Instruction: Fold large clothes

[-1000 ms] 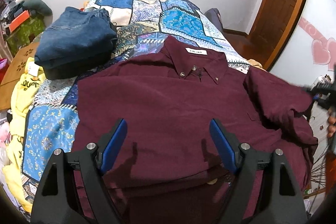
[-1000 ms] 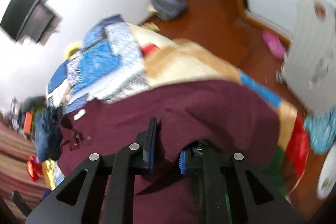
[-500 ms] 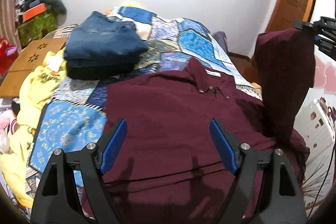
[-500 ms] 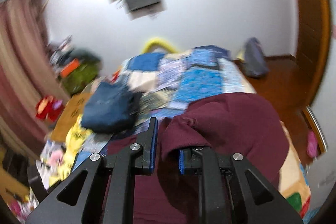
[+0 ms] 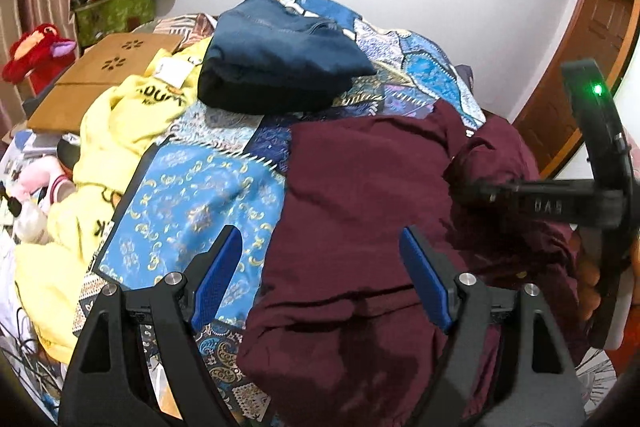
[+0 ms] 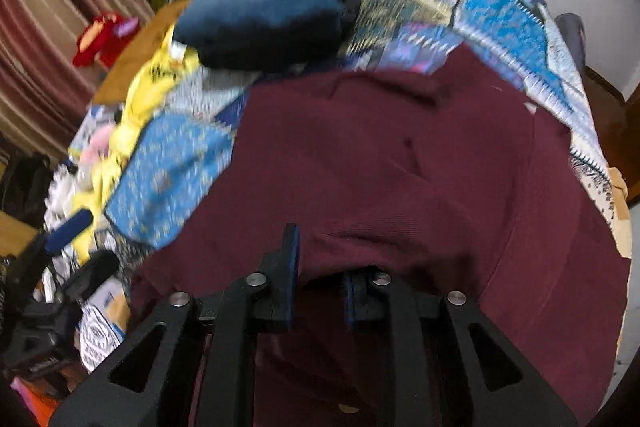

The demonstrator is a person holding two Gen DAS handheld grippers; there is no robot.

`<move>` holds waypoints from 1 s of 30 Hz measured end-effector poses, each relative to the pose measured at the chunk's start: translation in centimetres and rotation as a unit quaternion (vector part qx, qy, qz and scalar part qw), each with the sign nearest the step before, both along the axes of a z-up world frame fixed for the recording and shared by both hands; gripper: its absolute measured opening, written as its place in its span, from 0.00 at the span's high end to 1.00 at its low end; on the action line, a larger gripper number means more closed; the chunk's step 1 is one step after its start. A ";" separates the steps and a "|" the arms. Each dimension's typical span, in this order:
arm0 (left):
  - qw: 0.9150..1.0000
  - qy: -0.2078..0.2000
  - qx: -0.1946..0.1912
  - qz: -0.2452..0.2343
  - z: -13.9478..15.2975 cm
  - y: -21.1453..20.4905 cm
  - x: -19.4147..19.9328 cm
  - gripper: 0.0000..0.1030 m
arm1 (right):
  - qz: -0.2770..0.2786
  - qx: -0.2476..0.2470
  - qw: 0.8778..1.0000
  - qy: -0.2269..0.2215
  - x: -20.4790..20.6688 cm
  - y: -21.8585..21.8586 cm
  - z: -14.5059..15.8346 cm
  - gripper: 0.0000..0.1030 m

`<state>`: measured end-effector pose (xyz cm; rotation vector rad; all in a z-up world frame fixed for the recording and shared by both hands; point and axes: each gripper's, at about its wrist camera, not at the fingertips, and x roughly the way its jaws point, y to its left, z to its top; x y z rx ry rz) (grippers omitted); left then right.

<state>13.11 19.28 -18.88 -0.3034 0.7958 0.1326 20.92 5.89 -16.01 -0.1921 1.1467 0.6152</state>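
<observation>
Maroon shirt (image 5: 360, 211) beside folded jeans (image 5: 280, 67); left fingers (image 5: 320, 283) wide, empty; right fingers (image 6: 320, 279) opening over shirt fabric.

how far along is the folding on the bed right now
Done: the jeans sit folded at the far end of the bed. In hand: the maroon shirt has one sleeve side brought over its body by the right tool, whose jaws are opening with cloth between them; the left tool hovers open. Left: the other side and bottom of the shirt, and the crumpled yellow garment.
</observation>
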 end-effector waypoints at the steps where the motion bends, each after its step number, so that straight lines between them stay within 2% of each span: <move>1: 1.000 0.003 0.000 0.000 -0.1 0.0 -0.1 0.22 | 0.011 -0.007 1.000 0.009 -0.8 0.1 0.0 0.68; 2: 1.000 0.005 0.000 0.000 -0.3 -0.1 0.1 0.22 | 0.024 -0.016 0.999 0.020 -1.1 0.2 -0.2 0.57; 3: 1.000 0.007 0.000 -0.001 -0.4 -0.2 0.3 0.22 | 0.033 -0.018 0.999 0.024 -1.4 0.3 0.1 0.53; 8: 1.000 0.005 0.009 -0.018 0.1 -1.5 1.0 0.22 | 0.068 -0.032 0.997 -0.009 -3.8 -1.7 2.4 0.53; 12: 0.999 0.007 0.004 -0.036 0.4 -2.9 2.2 0.22 | 0.046 -0.019 0.998 -0.048 -4.4 -5.1 4.6 0.53; 14: 0.999 0.010 0.000 -0.044 0.4 -3.7 3.1 0.22 | 0.018 -0.015 0.997 -0.075 -4.3 -7.9 5.9 0.52; 18: 0.997 0.019 -0.030 -0.066 0.1 -5.3 5.0 0.22 | -0.045 -0.016 0.992 -0.117 -3.7 -12.4 7.4 0.44; 22: 0.995 0.032 -0.048 -0.076 0.1 -6.9 7.2 0.22 | -0.112 -0.037 0.980 -0.161 -3.5 -17.5 7.9 0.43; 26: 0.995 0.028 -0.014 -0.093 1.6 -9.7 9.9 0.22 | -0.174 -0.048 0.971 -0.157 -3.1 -22.3 7.0 0.43; 30: 0.993 0.028 0.018 -0.112 2.5 -12.4 13.0 0.18 | -0.231 -0.052 0.964 -0.124 -2.9 -26.3 4.6 0.43</move>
